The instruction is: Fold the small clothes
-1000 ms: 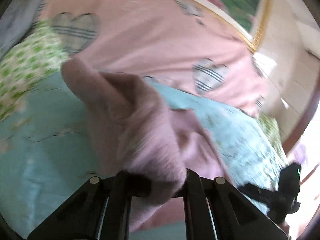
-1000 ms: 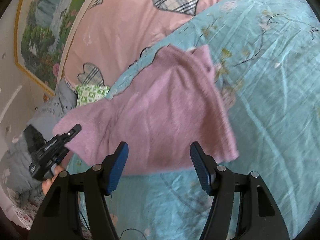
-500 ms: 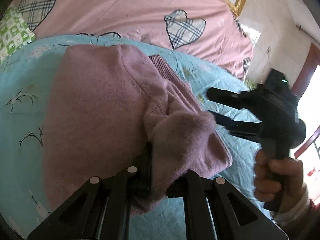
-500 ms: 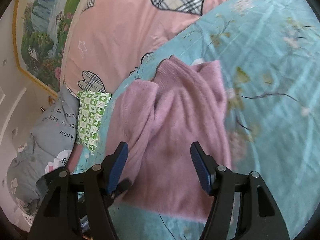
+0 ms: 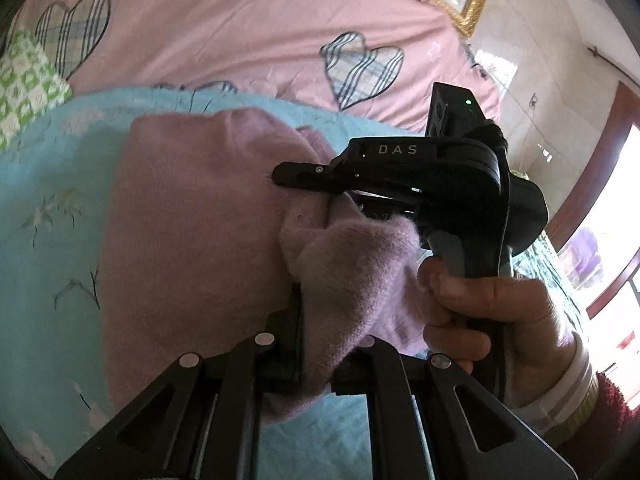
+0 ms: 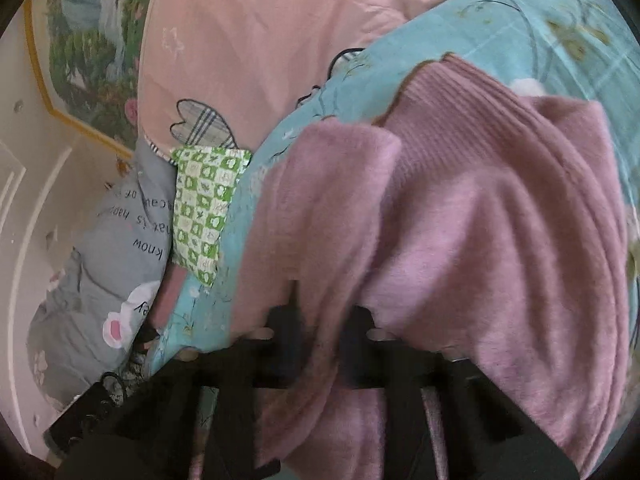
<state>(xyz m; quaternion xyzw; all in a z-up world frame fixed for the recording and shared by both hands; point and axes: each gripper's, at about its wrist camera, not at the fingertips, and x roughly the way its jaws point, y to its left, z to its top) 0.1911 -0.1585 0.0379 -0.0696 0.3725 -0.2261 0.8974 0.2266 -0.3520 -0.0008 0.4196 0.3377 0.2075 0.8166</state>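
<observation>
A small mauve knit sweater (image 5: 188,248) lies on the light blue floral sheet (image 5: 48,216). My left gripper (image 5: 316,344) is shut on a bunched fold of the sweater near its right edge. My right gripper (image 5: 360,184) reaches in from the right in the left wrist view, just beyond that fold and on top of the sweater. In the right wrist view the right gripper (image 6: 320,320) is shut on a fold of the sweater (image 6: 500,240), whose ribbed collar (image 6: 452,96) points away. The fingertips of both are buried in fabric.
A pink quilt with plaid hearts (image 5: 248,28) lies behind the sheet. A green checked cloth (image 6: 204,208) and a grey printed pillow (image 6: 108,264) lie at the left. A gold-framed picture (image 6: 84,36) hangs on the wall.
My right gripper has moved in and gone from open above the sweater to shut on a fold. My left gripper kept its hold and drew the fold over the sweater toward the right gripper.
</observation>
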